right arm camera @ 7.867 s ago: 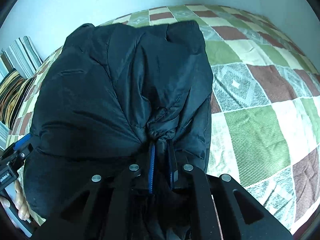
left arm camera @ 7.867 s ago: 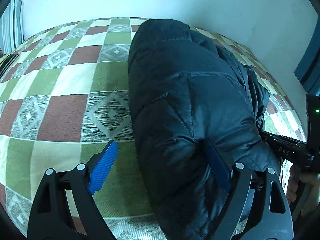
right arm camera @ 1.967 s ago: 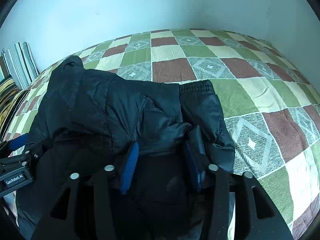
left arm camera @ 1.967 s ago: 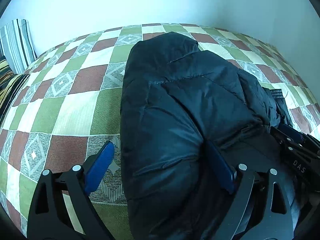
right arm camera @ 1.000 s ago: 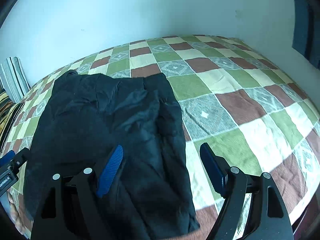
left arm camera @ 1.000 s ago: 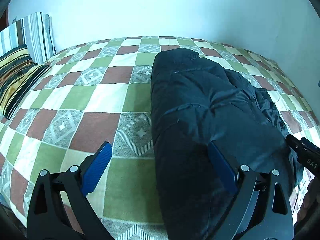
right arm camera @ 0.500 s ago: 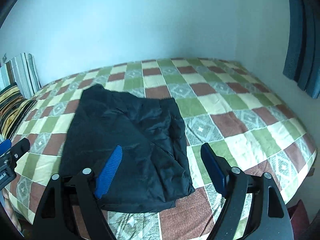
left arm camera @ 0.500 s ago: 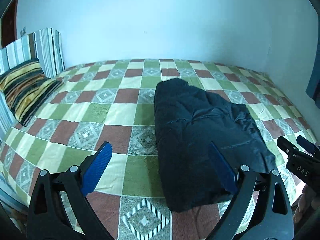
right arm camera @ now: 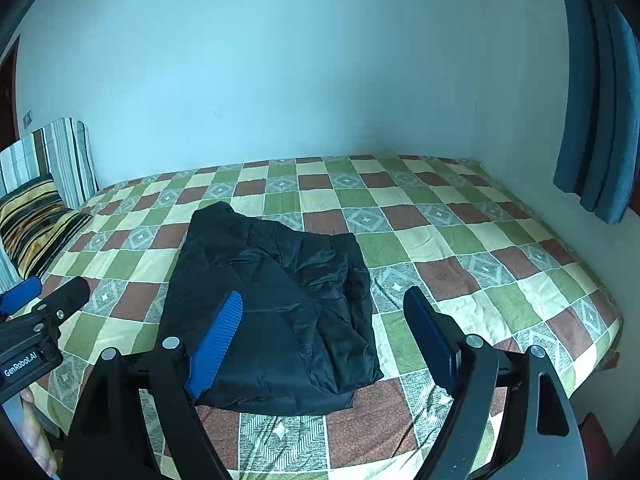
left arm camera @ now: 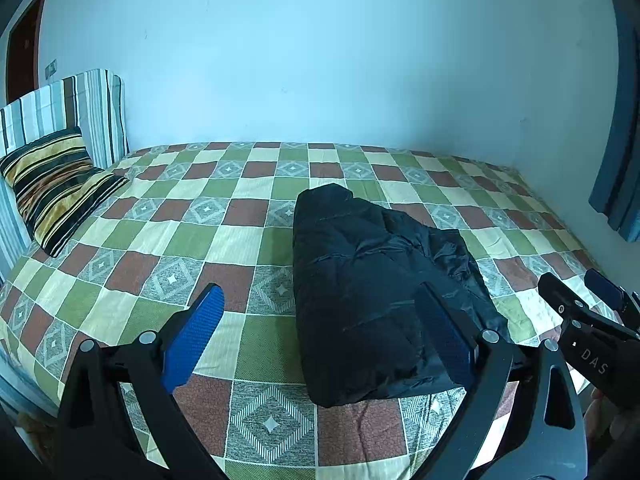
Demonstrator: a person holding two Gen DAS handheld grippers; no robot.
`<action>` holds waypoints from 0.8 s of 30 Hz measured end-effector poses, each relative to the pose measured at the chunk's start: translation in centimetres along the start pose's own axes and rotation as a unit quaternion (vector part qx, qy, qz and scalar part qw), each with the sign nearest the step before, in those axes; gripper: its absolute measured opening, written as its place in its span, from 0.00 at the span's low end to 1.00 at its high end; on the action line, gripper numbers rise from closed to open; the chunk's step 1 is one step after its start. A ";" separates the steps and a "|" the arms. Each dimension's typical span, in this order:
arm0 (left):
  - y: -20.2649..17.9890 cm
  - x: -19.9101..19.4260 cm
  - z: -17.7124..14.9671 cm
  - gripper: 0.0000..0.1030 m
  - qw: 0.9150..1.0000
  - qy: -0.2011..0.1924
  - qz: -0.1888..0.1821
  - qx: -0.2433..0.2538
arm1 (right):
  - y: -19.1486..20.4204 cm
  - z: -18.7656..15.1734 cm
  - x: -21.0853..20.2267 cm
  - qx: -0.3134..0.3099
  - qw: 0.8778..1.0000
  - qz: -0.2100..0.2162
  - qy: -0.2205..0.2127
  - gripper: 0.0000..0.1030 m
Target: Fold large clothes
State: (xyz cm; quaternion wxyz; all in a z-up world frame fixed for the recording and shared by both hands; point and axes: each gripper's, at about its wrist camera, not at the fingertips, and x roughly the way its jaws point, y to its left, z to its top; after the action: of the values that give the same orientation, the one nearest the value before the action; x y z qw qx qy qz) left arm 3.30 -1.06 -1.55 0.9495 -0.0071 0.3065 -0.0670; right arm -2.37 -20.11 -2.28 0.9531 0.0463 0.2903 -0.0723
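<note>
A black puffer jacket (left arm camera: 372, 296) lies folded into a compact bundle near the front edge of the bed; it also shows in the right wrist view (right arm camera: 272, 308). My left gripper (left arm camera: 320, 336) is open and empty, held well back above the bed's front edge. My right gripper (right arm camera: 328, 340) is open and empty too, also pulled back from the jacket. Each gripper shows at the edge of the other's view: the right gripper (left arm camera: 580, 300) and the left gripper (right arm camera: 44, 300).
The bed (left arm camera: 168, 240) has a checked green, brown and cream cover. A striped pillow (left arm camera: 52, 188) leans on a striped headboard (left arm camera: 68, 112) at the left. A white wall stands behind the bed. A blue curtain (right arm camera: 600, 100) hangs at the right.
Both grippers have let go of the jacket, opened wide and drawn back and up from the bed. The jacket now lies folded and still.
</note>
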 end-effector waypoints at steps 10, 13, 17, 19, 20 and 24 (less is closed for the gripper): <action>-0.1 -0.8 -0.1 0.93 1.000 -0.009 0.006 -0.001 | 0.2 0.0 -0.5 0.002 1.000 0.008 -0.006 0.79; -0.1 -0.9 -0.2 0.93 1.000 -0.008 0.006 -0.001 | 0.2 0.0 -0.5 0.002 1.000 0.007 -0.007 0.79; -0.1 -0.9 -0.1 0.93 1.000 -0.009 0.007 -0.001 | 0.2 0.0 -0.5 0.002 1.000 0.008 -0.007 0.79; 0.0 -0.9 -0.1 0.93 1.000 -0.009 0.007 -0.003 | 0.3 0.0 -0.5 0.002 1.000 0.007 -0.007 0.79; 0.1 -0.9 -0.1 0.93 1.000 -0.009 0.007 -0.004 | 0.3 0.0 -0.5 0.002 1.000 0.007 -0.007 0.79; 0.3 -1.0 -0.1 0.93 1.000 -0.011 0.006 -0.004 | 0.5 0.1 -0.6 0.001 1.000 0.010 -0.009 0.79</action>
State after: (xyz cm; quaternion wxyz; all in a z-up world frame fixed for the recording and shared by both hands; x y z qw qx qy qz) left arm 2.48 -0.64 -1.10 0.9532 -0.0096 0.2960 -0.0604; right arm -2.78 -19.57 -1.85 0.9564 0.0490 0.2810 -0.0635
